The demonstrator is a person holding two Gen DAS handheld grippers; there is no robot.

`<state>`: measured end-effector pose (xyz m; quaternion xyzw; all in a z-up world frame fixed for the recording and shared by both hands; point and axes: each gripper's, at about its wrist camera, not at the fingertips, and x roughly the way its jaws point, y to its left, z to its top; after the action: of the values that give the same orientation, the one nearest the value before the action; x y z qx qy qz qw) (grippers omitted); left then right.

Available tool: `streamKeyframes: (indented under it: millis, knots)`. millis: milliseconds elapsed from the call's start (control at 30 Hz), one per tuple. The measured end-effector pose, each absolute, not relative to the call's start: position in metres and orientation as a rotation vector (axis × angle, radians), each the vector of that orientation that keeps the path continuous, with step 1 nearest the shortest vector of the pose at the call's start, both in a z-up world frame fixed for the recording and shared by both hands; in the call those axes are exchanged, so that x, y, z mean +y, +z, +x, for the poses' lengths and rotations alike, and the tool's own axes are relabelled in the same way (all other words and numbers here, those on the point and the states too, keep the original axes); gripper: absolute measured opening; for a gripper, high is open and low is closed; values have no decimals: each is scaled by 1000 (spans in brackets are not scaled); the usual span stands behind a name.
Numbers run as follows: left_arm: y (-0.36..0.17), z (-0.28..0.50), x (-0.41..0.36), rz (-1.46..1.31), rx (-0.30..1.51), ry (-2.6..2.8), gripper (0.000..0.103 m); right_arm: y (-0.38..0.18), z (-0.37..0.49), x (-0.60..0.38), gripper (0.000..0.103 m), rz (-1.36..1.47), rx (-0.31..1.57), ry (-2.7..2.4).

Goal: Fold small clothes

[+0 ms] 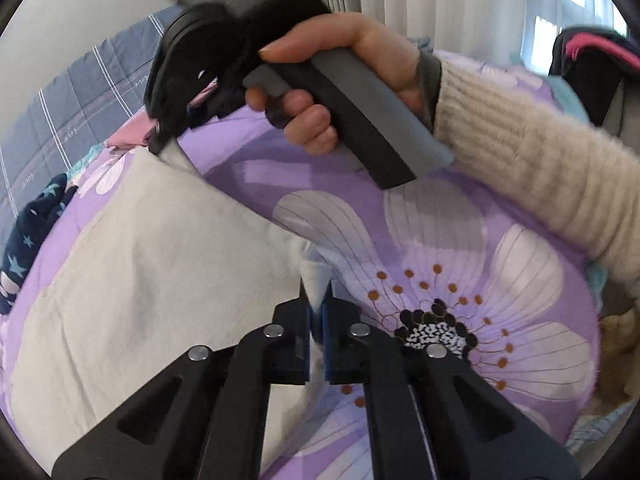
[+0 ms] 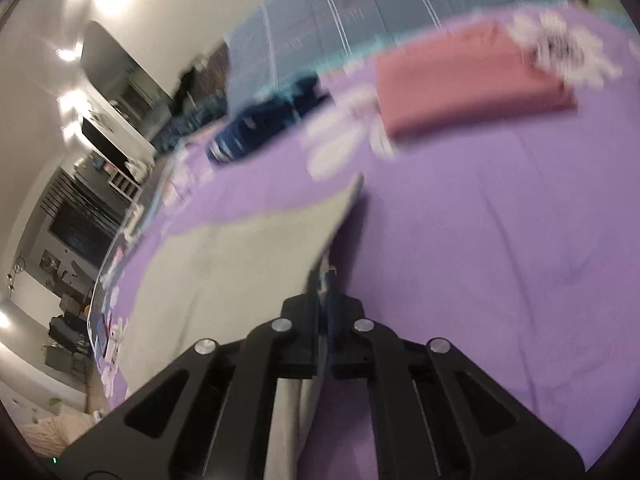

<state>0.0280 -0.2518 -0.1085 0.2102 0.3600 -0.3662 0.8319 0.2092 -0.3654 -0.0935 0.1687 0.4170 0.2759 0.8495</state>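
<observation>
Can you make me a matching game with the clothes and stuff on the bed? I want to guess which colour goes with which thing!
Things:
1. cloth pinched by both grippers
2. folded garment
3. starry garment
4. bedsheet

Colours:
A. dark blue
B. purple with big flowers
C. pale cream
D. pink

Pairs: 1-C, 2-D, 3-A, 4-B

The left gripper and the right gripper are each shut on an edge of the cream cloth.

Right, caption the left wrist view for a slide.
Both grippers shut on corners of a white cloth over the floral bedsheet.
</observation>
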Motion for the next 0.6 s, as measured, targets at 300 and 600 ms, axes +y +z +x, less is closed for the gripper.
streamKeyframes:
  millis: [300, 600]
  knots:
    - [-105, 34, -245, 324, 803, -844, 2, -116, 221, -378, 2, 432, 892, 574]
    - [-113, 36, -248, 318, 833, -877, 2, -110, 208, -379, 2, 387, 837, 574]
